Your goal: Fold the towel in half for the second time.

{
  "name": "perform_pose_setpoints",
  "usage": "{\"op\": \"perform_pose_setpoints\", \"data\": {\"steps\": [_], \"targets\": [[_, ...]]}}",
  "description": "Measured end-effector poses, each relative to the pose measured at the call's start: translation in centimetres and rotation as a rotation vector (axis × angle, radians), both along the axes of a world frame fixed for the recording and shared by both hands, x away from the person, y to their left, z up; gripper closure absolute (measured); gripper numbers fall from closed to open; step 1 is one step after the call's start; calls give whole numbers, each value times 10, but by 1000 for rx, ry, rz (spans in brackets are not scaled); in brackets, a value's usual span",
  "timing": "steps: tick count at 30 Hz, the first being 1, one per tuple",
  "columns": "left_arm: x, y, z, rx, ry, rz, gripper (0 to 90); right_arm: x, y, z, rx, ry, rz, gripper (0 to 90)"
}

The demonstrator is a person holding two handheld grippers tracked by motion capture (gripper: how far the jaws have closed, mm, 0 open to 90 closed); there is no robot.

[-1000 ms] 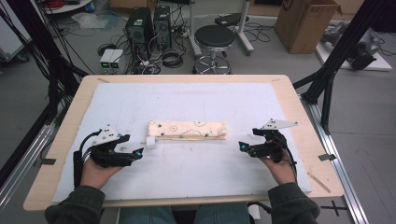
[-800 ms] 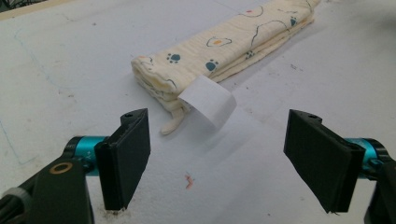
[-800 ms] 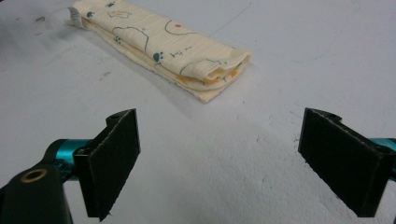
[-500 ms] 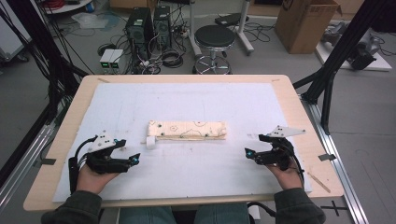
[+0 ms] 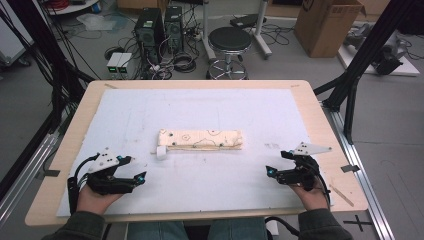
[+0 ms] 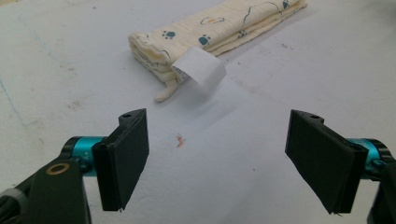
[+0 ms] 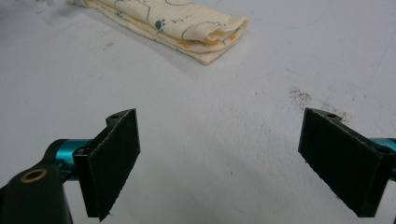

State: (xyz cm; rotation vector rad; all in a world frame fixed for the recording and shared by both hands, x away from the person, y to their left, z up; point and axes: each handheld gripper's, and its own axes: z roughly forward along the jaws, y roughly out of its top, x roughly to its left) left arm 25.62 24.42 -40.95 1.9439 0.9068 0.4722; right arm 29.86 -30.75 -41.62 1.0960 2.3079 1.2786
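The folded cloth (image 5: 201,139) lies flat near the middle of the surface (image 5: 310,100), on the white sheet (image 5: 210,110) that covers it, long axis running left to right. It is pale cream, printed with small paw marks and thin line drawings, and folded into several layers that show at both ends. A white tag (image 6: 198,71) sticks out from its left end and curls upward. The left hand-held gripper (image 5: 131,169) rests near the front left edge with its jaws spread wide and nothing between them; the right hand-held gripper (image 5: 276,164) sits near the front right edge, also wide and holding nothing. Both stand well apart from the cloth. In the right gripper view the cloth's far end is cut off by the frame; the tag's printing is too small to read.
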Motion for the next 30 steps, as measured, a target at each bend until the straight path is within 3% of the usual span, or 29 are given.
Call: {"op": "perform_pose_setpoints", "data": {"steps": [17, 30], "targets": [[-22, 9, -5, -19, -10, 23, 221, -20, -9, -6, 6, -11, -15, 121], [-19, 9, -11, 14, -1, 20, 221, -20, 0, -10, -19, -9, 17, 121]]}}
